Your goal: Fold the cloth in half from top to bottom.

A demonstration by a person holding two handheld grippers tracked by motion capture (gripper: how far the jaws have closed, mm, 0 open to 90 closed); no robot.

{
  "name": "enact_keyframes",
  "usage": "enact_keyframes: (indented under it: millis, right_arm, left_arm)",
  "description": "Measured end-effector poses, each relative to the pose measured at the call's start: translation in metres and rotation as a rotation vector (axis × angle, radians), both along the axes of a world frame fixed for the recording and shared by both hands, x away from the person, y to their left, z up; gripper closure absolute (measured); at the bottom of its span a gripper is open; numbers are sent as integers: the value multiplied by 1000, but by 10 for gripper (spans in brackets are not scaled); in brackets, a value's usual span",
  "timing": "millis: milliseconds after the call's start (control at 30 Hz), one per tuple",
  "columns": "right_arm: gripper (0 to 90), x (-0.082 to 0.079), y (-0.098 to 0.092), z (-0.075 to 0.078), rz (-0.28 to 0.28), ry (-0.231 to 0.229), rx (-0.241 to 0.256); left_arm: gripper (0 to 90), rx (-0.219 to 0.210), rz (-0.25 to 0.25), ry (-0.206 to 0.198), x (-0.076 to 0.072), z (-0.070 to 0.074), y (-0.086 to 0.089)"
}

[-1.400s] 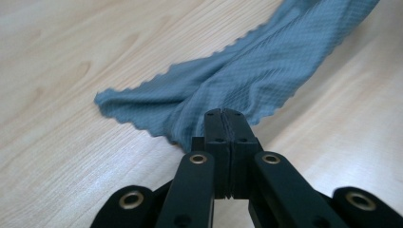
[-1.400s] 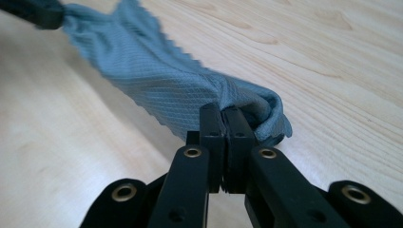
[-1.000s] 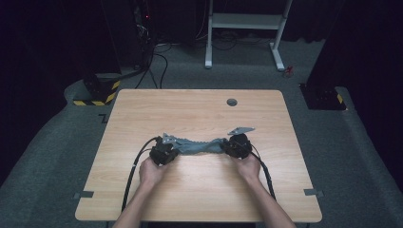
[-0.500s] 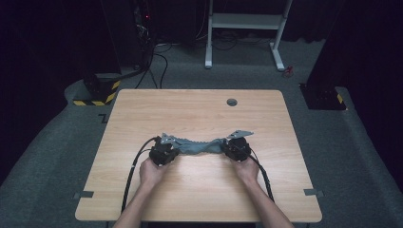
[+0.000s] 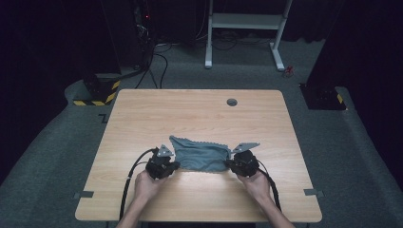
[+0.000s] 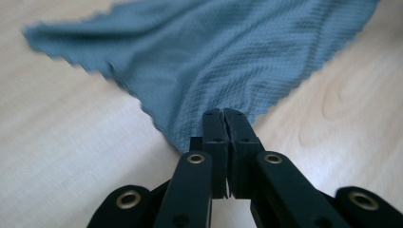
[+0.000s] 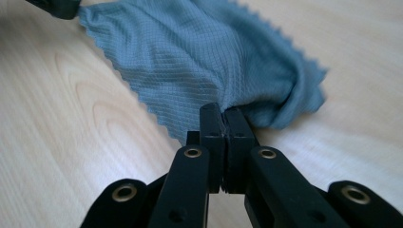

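Note:
A blue-grey cloth [image 5: 199, 154] with zigzag edges lies spread on the wooden table [image 5: 199, 114], stretched between both grippers. My left gripper [image 5: 177, 165] is shut on the cloth's near left corner; in the left gripper view the jaws [image 6: 223, 114] pinch the cloth [image 6: 209, 52], which fans away from them. My right gripper [image 5: 227, 164] is shut on the near right corner; in the right gripper view its jaws [image 7: 222, 113] clamp the cloth [image 7: 199, 52], whose far right edge is bunched. The left gripper [image 7: 54, 7] shows at that view's top left.
A round dark cable hole [image 5: 232, 102] sits near the table's far edge. Black cables trail from both grippers toward the near edge. Beyond the table stand a white frame [image 5: 244, 28] and dark equipment on grey carpet.
Both grippers have pulled back toward the near edge with the corners held. The cloth, bunched into a narrow strip before, now lies opened out flatter and wider.

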State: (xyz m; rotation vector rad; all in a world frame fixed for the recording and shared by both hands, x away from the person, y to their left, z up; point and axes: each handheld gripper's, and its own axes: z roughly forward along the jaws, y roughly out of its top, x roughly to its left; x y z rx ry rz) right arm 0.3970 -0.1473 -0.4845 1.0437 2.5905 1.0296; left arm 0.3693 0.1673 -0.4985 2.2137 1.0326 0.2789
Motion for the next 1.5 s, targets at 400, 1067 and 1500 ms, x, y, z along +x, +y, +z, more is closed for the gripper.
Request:
enact_keyframes:
  millis: [400,1067,1500]
  right_arm:
    - [790,-3,-22,-7,-89,-13,88]
    - [896,47,-15,-8,-183,-79,-2]
    - [753,63,-24,-12,-246,-79,-8]
  left_arm:
    - [749,39,37,-40,-16,-1,4]
    - [555,51,195,-166,8,-21,-4]
    - [525,-12,209,-192,8,-28,0]
